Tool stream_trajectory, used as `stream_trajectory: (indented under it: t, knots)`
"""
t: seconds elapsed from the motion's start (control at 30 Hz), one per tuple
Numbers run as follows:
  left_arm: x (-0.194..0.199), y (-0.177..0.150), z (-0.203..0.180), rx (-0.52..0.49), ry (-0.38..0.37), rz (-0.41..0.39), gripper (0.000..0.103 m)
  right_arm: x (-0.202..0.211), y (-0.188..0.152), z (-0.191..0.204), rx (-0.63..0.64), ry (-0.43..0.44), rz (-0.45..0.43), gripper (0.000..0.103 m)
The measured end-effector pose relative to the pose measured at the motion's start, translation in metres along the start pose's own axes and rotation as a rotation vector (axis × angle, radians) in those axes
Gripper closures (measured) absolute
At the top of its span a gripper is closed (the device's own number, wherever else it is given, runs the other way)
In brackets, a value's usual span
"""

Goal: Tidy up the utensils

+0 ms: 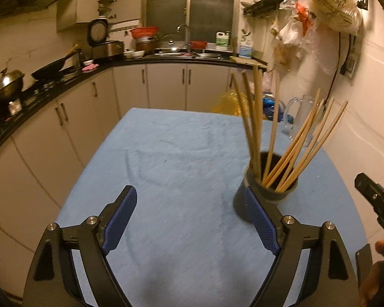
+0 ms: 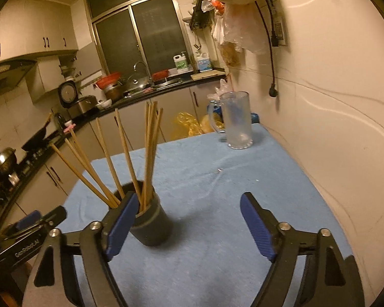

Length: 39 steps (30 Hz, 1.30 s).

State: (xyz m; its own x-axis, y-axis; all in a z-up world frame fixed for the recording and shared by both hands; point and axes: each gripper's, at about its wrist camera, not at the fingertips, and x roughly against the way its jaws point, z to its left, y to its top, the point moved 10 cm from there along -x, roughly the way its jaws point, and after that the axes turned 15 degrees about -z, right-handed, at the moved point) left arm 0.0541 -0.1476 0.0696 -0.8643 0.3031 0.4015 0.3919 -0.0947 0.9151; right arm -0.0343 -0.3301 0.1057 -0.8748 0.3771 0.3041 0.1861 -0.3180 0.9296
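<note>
Both grippers hang over the table with their jaws spread wide and nothing between them. From its own wrist view, the left gripper (image 1: 190,220) hovers above the blue cloth (image 1: 166,158) that covers the table, and its right blue pad (image 1: 261,220) overlaps the near side of a dark cylindrical holder (image 1: 266,197); whether pad and holder touch cannot be told. The holder stands upright on the cloth, right of the middle in this view, and carries a bundle of wooden chopsticks (image 1: 284,153) that fan out, some nearly upright, others leaning to the right.

In the right wrist view, the right gripper (image 2: 189,223) is likewise empty. Its left pad (image 2: 121,226) sits in front of the holder (image 2: 153,227), which stands left of the gap between the fingers, with the chopsticks (image 2: 130,163) splaying upward and leftward. Part of the left gripper (image 2: 28,227) shows at the lower left edge there. A clear glass mug (image 2: 236,120) with a handle stands at the far end of the cloth (image 2: 217,179), well apart from the holder, near the wall.
</note>
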Motion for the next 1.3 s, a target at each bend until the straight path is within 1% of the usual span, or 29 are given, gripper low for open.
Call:
stream_trajectory:
  t: [0.07,0.17,0.27,0.4,0.53,0.7,0.8,0.9,1.07,1.23,1.3]
  knots:
    - [0.009,-0.007,0.003,-0.007,0.019,0.001,0.014,0.007,-0.005,-0.001,0.021,-0.016,-0.008,0.013]
    - [0.026,-0.016,0.012,-0.035,0.071,-0.013,0.012,0.014,-0.012,0.000,0.041,-0.025,0.002,0.011]
    - [0.038,-0.024,0.018,-0.052,0.098,-0.009,0.007,0.023,-0.018,0.002,0.069,-0.033,-0.001,0.010]
    - [0.054,-0.031,0.026,-0.047,0.128,-0.002,0.006,0.040,-0.028,0.004,0.100,-0.036,-0.004,0.009]
    - [0.073,-0.039,0.028,-0.124,0.170,0.005,0.006,0.056,-0.034,0.004,0.114,-0.031,-0.002,0.009]
    - [0.106,-0.045,0.027,-0.187,0.226,-0.050,0.006,0.086,-0.034,0.002,0.125,-0.029,-0.032,0.008]
    - [0.125,-0.051,0.027,-0.183,0.232,-0.066,0.006,0.106,-0.040,0.003,0.117,-0.027,-0.038,0.007]
    - [0.141,-0.055,0.028,-0.192,0.247,-0.081,0.006,0.120,-0.050,0.003,0.116,-0.031,-0.023,0.006]
    - [0.164,-0.068,0.035,-0.164,0.278,-0.110,0.006,0.140,-0.066,-0.002,0.097,-0.062,-0.029,0.005]
    - [0.167,-0.082,0.038,-0.180,0.304,-0.097,0.006,0.139,-0.080,0.001,0.128,-0.065,-0.011,0.005]
    - [0.162,-0.087,0.039,-0.178,0.301,-0.080,0.006,0.138,-0.082,0.001,0.133,-0.063,-0.009,0.005]
